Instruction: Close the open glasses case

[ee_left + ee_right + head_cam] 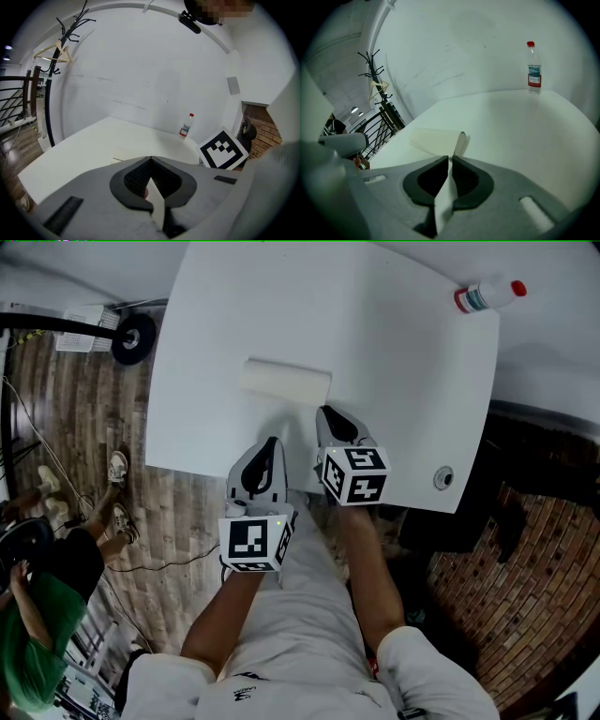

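A cream oblong glasses case (286, 381) lies on the white table (394, 381), and its lid looks down. In the right gripper view the case (438, 139) sits just beyond my jaws, with its rounded end toward me. In the left gripper view only a strip of the case (123, 154) shows above the jaws. My left gripper (273, 442) is shut and empty, hanging over the table's front edge, short of the case. My right gripper (325, 412) is also shut and empty, a little nearer the case's right end and apart from it.
A clear bottle with a red cap (487, 294) lies at the table's far right corner. A round hole (442, 477) marks the near right corner. A wheeled stand (131, 334) and a person in green (37, 634) are on the wooden floor at the left.
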The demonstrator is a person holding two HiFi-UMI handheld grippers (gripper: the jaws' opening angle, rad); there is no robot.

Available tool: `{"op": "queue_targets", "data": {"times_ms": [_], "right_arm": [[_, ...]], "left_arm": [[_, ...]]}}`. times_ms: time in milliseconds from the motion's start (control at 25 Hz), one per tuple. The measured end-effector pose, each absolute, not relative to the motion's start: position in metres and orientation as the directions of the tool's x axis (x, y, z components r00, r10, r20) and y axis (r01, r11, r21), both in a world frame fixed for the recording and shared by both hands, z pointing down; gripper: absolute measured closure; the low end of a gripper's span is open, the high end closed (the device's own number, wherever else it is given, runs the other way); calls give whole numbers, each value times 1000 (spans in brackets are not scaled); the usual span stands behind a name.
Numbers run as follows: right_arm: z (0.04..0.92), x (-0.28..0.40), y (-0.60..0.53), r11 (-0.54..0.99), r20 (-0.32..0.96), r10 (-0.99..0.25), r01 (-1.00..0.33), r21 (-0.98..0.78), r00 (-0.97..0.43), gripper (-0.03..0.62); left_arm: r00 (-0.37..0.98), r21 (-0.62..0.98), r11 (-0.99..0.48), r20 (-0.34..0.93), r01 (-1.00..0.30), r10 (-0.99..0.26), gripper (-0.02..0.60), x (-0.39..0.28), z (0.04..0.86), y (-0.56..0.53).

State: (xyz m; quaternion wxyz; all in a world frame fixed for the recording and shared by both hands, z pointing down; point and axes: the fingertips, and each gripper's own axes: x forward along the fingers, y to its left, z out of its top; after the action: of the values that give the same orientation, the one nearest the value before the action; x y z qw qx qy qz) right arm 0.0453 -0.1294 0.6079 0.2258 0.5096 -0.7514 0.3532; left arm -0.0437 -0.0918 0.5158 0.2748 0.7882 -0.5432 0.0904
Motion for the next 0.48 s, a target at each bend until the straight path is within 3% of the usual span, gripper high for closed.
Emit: {"op": "queue_targets", "data": {"times_ms": [480], "right_arm": [[583,47,-125,210,653,-658,-924,-319,-375,556]], "left_arm": [[381,332,-249,429,-910,-819,584,-52,499,-89]]}}
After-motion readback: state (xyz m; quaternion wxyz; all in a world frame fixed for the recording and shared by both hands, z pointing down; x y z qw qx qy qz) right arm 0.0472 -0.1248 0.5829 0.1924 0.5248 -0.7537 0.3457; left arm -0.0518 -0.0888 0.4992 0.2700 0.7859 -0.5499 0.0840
